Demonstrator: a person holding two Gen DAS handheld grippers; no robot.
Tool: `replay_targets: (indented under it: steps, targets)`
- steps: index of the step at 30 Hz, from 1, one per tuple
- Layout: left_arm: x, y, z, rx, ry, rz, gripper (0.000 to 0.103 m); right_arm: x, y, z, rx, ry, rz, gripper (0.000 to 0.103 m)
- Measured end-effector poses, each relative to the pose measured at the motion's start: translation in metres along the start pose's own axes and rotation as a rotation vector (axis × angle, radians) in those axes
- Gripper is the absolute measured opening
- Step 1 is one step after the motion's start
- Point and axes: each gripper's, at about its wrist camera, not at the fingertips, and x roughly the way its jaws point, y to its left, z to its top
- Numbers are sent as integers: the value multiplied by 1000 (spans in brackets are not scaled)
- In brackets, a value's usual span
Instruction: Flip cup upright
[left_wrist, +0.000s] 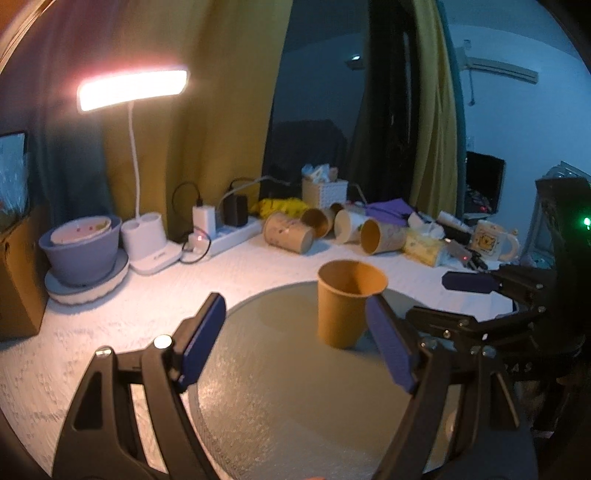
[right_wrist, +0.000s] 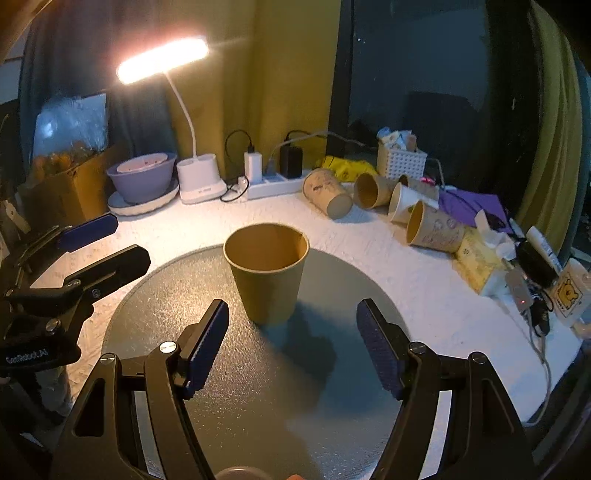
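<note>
A tan paper cup (left_wrist: 343, 306) stands upright, mouth up, on a round grey mat (left_wrist: 280, 369). It also shows in the right wrist view (right_wrist: 266, 271) on the mat (right_wrist: 258, 387). My left gripper (left_wrist: 295, 328) is open and empty, just short of the cup, which sits by its right finger. My right gripper (right_wrist: 291, 332) is open and empty, just behind the cup. Each gripper shows at the edge of the other's view: the right one (left_wrist: 454, 295), the left one (right_wrist: 110, 243).
Several paper cups (right_wrist: 388, 199) lie on their sides at the back of the white table. A lit desk lamp (right_wrist: 199, 173), a power strip (right_wrist: 275, 184), a purple bowl (right_wrist: 142, 177), a white basket (right_wrist: 400, 160), tissue packs (right_wrist: 480, 258) and a mug (right_wrist: 569, 291) line the back and right.
</note>
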Motion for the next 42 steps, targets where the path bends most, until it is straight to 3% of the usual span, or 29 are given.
replay_targets:
  steps: [13,26,27,29,42]
  targets:
    - [-24,0,9,14,-117,-18,83,-23,1,9,-15,-73,-10,75]
    - [-37,4,13,5,-184,-13,83,-36,3,14,-23,-115,-14,75]
    - [-38,4,13,3,-188,-9,84,-37,3,14,-23,-118,-13,75]
    - [-39,6,14,-2,-194,-7,95,-38,3,15,-22,-122,-12,75]
    - [-53,9,19,-6,-258,42,96,-42,5,15,-25,-135,-4,75]
